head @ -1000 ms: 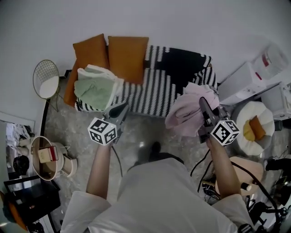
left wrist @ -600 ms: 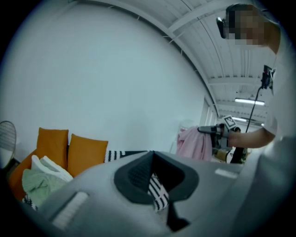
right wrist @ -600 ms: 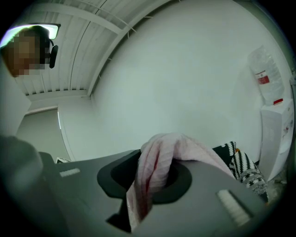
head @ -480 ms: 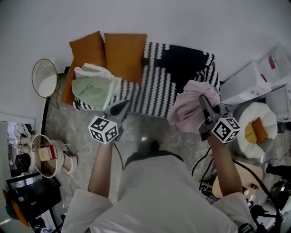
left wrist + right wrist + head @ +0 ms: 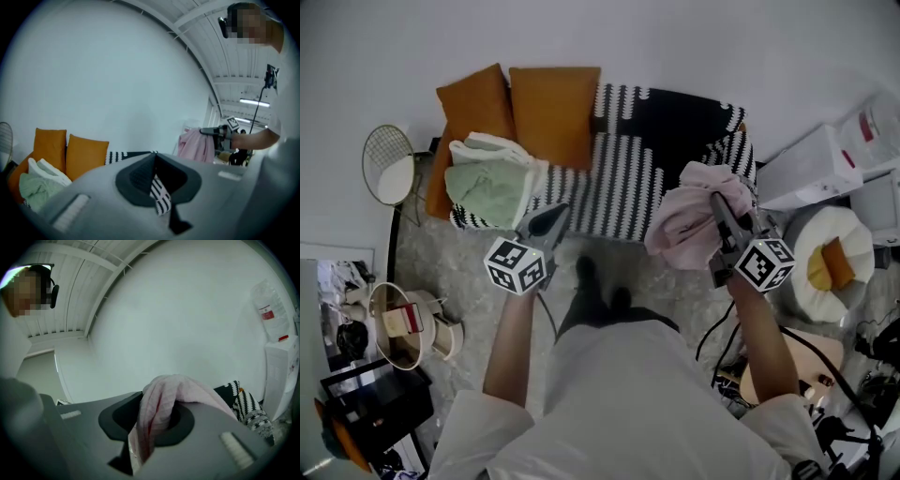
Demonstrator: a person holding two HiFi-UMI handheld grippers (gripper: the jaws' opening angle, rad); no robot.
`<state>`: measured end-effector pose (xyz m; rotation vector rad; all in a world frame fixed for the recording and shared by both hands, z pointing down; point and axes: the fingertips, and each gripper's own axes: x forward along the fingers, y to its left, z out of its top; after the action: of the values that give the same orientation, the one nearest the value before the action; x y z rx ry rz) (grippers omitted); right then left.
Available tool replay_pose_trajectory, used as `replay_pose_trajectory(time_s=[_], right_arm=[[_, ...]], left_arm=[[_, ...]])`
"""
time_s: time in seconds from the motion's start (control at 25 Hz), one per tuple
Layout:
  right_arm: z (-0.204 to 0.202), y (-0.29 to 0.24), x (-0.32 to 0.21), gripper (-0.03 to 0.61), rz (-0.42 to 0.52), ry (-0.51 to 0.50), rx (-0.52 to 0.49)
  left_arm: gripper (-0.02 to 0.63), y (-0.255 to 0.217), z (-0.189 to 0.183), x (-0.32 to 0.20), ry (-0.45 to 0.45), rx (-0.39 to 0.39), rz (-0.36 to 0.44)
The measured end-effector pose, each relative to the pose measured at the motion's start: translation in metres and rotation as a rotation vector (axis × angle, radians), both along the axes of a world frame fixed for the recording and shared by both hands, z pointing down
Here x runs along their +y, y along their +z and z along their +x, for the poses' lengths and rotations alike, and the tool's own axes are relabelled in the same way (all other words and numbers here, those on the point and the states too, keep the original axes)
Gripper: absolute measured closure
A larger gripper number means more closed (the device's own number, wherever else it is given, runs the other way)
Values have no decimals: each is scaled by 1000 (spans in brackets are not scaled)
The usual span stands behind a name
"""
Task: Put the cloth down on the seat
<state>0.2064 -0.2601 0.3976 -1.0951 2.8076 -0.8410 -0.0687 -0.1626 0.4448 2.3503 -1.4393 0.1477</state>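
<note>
**Head view:** pink cloth [image 5: 686, 230] bunched and hanging from right gripper [image 5: 718, 212], near the front right corner of the striped sofa seat [image 5: 614, 192], not yet resting on it.
**Left gripper view:** left gripper [image 5: 157, 185] closed on nothing, well apart from cloth.
**Right gripper view:** jaws clamped on a gathered fold. Likely soft, light, limp — best pinched at a bunch.

The pink cloth [image 5: 689, 225] is a soft, matt, finely ribbed knit. The throw [image 5: 628, 183] over the seat is a coarser black-and-white knit. The far-left orange cushions [image 5: 553, 112] look like smooth, matt fabric. The floor [image 5: 666, 281] is speckled, slightly glossy stone. The left-hand chair [image 5: 389, 145] is thin metal wire.
</note>
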Motion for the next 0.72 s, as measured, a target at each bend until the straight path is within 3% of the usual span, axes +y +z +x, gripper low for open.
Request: replay_pose_trajectory(time_s=[0.44, 0.72], right_arm=[[-48, 35, -61, 508, -47, 58, 24], [-80, 84, -107, 508, -96, 88, 56]], left_arm=[[614, 37, -41, -80, 60, 19, -46], [614, 75, -60, -135, 118, 1, -88]])
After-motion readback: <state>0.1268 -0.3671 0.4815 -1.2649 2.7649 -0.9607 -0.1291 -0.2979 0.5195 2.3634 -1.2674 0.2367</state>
